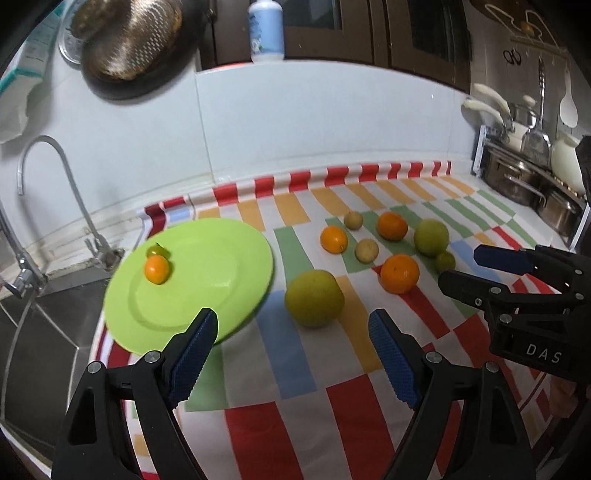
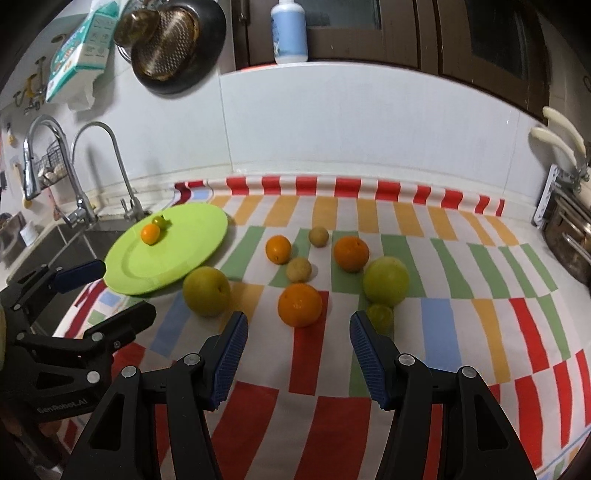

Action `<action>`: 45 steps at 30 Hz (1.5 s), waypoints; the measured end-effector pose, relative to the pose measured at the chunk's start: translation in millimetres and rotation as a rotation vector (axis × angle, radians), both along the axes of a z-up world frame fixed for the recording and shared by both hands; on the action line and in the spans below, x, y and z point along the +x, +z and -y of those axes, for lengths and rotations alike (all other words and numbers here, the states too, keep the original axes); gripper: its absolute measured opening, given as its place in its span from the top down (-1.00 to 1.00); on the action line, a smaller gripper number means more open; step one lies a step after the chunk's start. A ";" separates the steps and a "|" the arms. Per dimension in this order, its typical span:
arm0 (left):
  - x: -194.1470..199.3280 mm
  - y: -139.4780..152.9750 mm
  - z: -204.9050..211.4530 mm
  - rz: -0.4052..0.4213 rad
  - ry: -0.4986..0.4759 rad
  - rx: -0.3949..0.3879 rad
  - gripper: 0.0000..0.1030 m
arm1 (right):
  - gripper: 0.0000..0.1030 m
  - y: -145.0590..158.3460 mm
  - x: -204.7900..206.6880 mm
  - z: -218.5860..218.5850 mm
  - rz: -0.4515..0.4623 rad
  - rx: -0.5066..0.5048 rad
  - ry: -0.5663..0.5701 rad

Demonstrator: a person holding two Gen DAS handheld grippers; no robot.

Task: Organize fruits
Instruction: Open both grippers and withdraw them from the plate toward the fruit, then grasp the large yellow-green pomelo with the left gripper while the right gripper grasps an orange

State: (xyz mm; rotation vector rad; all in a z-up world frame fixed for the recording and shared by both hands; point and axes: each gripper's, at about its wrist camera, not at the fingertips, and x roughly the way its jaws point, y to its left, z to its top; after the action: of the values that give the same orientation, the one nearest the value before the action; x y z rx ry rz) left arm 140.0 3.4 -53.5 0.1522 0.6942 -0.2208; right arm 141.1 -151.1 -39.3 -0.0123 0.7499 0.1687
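A lime green plate [image 1: 207,280] [image 2: 192,236] lies on the striped cloth by the sink. It holds a small orange [image 1: 157,269] [image 2: 150,233] and a small green fruit [image 1: 158,251] [image 2: 159,220]. Several fruits lie loose on the cloth to its right: a large green fruit [image 1: 314,298] [image 2: 206,291], a near orange [image 1: 399,273] [image 2: 300,304], another large green fruit [image 1: 431,237] [image 2: 386,280] and smaller ones. My left gripper [image 1: 291,350] is open and empty, just short of the large green fruit. My right gripper [image 2: 299,354] is open and empty, just short of the near orange.
A sink with a curved tap [image 1: 55,192] [image 2: 110,166] lies left of the plate. Steel pots [image 1: 524,181] stand at the right end of the counter. A white tiled wall [image 2: 332,129] backs the counter, with a blue bottle [image 2: 289,31] on its ledge.
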 end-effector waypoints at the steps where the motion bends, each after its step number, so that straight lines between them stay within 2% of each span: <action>1: 3.1 -3.5 1.7 -0.010 -0.006 0.003 -0.63 | -0.13 -3.4 3.0 0.7 -0.010 0.000 -0.001; 9: 30.1 -25.7 9.7 -0.062 -0.043 0.020 -0.62 | -0.13 -26.5 23.6 0.7 -0.077 -0.005 0.003; 15: 46.8 -35.5 11.8 -0.092 -0.067 0.008 -0.52 | -0.13 -40.8 39.2 -1.5 -0.105 -0.006 0.015; 22: 60.9 -41.4 14.3 -0.114 -0.093 -0.014 -0.24 | -0.13 -47.8 53.5 -2.9 -0.112 -0.013 0.025; 26: 66.6 -44.7 16.5 -0.146 -0.117 -0.041 -0.02 | -0.04 -49.9 56.7 -4.1 -0.118 -0.018 0.035; 28: 68.1 -44.7 17.1 -0.145 -0.113 -0.045 -0.02 | 0.01 -51.3 58.7 -4.7 -0.124 -0.006 0.044; 31: 68.4 -44.5 16.5 -0.147 -0.113 -0.052 -0.02 | 0.20 -53.1 60.6 -7.6 -0.133 0.007 0.061; 38: 60.2 -38.9 11.2 -0.140 -0.093 -0.054 -0.01 | 0.20 -48.6 55.0 -12.0 -0.129 -0.007 0.060; 45: 45.6 -23.8 2.5 -0.112 -0.071 -0.072 -0.01 | 0.20 -30.4 41.3 -15.7 -0.089 -0.003 0.064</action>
State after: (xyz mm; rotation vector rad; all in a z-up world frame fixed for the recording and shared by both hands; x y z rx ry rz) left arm 185.7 0.9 -77.3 0.0959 0.7915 -0.3237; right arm 182.4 -135.4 -69.7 -0.0316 0.8390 0.2299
